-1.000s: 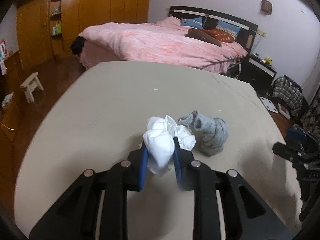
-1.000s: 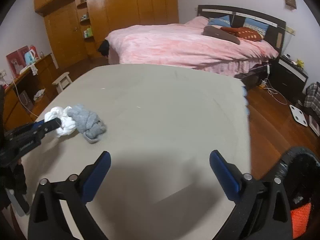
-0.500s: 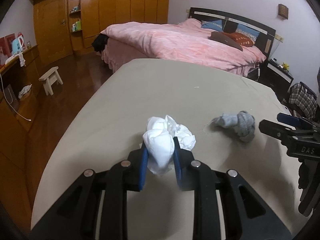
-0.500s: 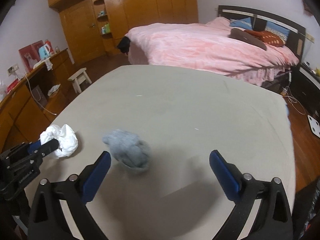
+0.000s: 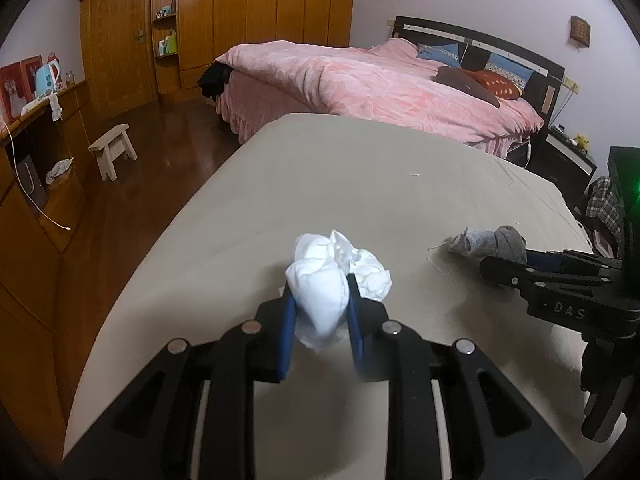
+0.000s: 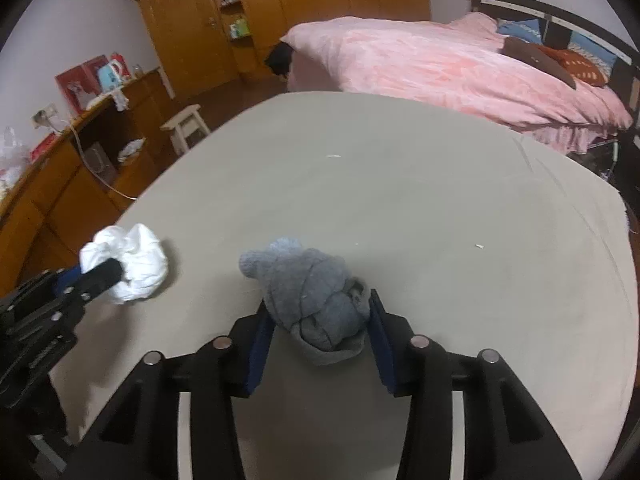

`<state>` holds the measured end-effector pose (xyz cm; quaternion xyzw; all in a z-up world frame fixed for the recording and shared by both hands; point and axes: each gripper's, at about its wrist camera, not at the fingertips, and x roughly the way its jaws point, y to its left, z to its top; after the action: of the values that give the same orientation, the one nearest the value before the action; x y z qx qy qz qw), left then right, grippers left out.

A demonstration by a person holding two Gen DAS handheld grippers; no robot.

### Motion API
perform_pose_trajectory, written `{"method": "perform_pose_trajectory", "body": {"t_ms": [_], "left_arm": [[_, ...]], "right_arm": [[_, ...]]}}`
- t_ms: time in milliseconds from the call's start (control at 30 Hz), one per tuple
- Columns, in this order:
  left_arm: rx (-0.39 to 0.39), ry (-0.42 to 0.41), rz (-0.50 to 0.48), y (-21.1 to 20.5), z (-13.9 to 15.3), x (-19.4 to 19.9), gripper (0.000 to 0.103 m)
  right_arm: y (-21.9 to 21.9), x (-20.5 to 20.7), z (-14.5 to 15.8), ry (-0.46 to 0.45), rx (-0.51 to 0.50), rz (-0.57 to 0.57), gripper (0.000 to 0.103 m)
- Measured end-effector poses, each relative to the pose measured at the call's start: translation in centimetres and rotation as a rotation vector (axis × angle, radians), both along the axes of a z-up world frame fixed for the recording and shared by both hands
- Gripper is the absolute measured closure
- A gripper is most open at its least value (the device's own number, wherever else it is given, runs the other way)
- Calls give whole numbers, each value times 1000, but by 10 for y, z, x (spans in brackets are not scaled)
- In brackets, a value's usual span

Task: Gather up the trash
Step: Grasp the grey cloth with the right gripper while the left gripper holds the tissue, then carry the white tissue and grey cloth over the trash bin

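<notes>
The left gripper (image 5: 320,312) pinches a crumpled white tissue wad (image 5: 334,276) over the beige bench (image 5: 340,176); the right gripper (image 6: 318,330) clamps a rolled grey knit sock (image 6: 312,296) (its underside hidden), a pink-quilted bed (image 6: 460,68) at 12 o'clock.

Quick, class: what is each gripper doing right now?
Left gripper: shut on white wad.
Right gripper: shut on grey sock.

Pink bed (image 5: 384,80), wooden wardrobes (image 5: 256,12)
</notes>
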<state>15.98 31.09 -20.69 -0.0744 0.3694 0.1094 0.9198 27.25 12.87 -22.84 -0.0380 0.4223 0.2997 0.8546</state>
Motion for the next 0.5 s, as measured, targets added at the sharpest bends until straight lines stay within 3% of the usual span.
{"method": "perform_pose_trajectory", "body": {"t_ms": [500], "left_arm": [[22, -49, -40, -42, 42, -9, 81]], "right_arm": [[-75, -26, 67, -60, 94, -99, 60]]}}
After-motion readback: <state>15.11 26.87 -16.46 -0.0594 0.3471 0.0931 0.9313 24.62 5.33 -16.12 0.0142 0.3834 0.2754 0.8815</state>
